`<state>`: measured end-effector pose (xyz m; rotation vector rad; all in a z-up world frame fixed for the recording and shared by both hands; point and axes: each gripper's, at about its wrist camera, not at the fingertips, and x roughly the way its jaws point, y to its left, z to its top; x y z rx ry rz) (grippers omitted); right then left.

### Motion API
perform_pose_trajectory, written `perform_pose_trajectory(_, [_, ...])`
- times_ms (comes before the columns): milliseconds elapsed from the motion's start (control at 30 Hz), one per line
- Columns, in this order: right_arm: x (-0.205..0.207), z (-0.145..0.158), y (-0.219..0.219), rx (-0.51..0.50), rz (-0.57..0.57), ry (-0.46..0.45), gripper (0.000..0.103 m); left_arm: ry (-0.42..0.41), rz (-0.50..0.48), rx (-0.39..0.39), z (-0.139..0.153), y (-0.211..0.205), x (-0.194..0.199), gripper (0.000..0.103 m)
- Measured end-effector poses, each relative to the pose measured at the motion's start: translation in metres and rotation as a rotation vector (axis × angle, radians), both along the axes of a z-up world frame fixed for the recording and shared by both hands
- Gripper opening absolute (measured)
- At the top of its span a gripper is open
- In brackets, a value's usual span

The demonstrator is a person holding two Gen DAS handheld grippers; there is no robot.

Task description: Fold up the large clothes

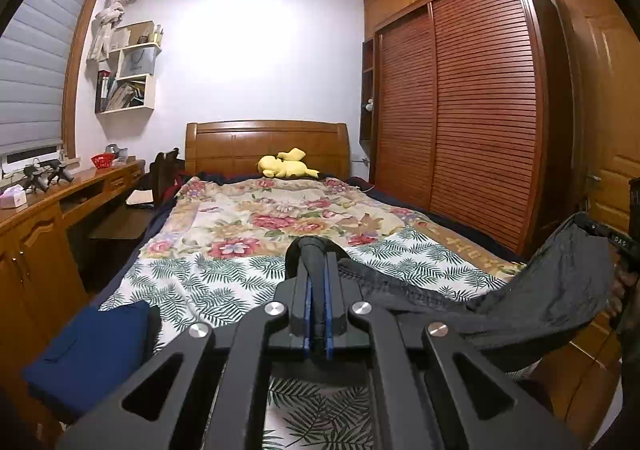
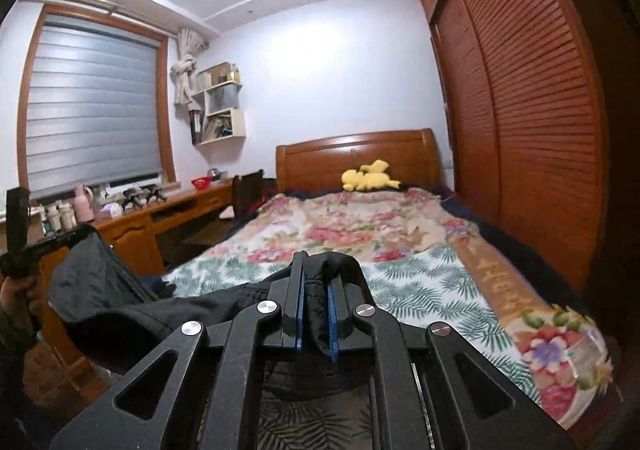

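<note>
At the far left, a folded blue garment [image 1: 92, 350] lies flat on the near corner of the bed [image 1: 224, 282]; it looks like one piece already done, though that is a judgement from its tidy, squared shape. The dark garment [image 1: 540, 298] now in hand appears to be at an early stage: it hangs in the air over the foot of the bed, stretched between the two grippers, and no crease or fold has been laid down on the bed so far. Laying it flat and folding it all remain.

The left hand-held gripper [image 1: 318, 290] is clamped on a bunched edge of the dark cloth, which fills the gap between its blue-lined fingers. To the right, the fabric sags in a loose sling; it is thin, matte, charcoal-black, with a stitched seam along one edge. The right hand-held gripper [image 2: 316, 310] is likewise clamped on a gathered wad of the same cloth.

Beneath lies a soft cover printed with green fern leaves near the foot, red flowers further up.
</note>
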<state>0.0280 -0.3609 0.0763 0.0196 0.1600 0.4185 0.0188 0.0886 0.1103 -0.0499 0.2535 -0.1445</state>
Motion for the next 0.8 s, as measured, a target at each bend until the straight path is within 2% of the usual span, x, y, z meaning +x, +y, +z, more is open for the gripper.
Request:
perform_pose_trajectory(100, [0.025, -0.016, 0.003, -0.037, -0.015, 0.050, 0.006, 0.022, 0.025, 0.021, -0.008, -0.006, 0.016, 0.003])
perform_pose_trajectory(333, [0.114, -0.051, 0.022, -0.132, -0.043, 0.132, 0.006, 0.094, 0.083, 0.048, -0.052, -0.004, 0.094, 0.003])
perform_pose_trajectory(600, [0.210, -0.069, 0.036, -0.160, -0.096, 0.159, 0.006, 0.135, 0.136, 0.045, -0.069, 0.012, 0.181, 0.003])
perform_pose_trajectory(800, [0.282, -0.094, 0.041, -0.180, -0.135, 0.214, 0.007, 0.169, 0.153, 0.049, -0.088, 0.017, 0.233, 0.003])
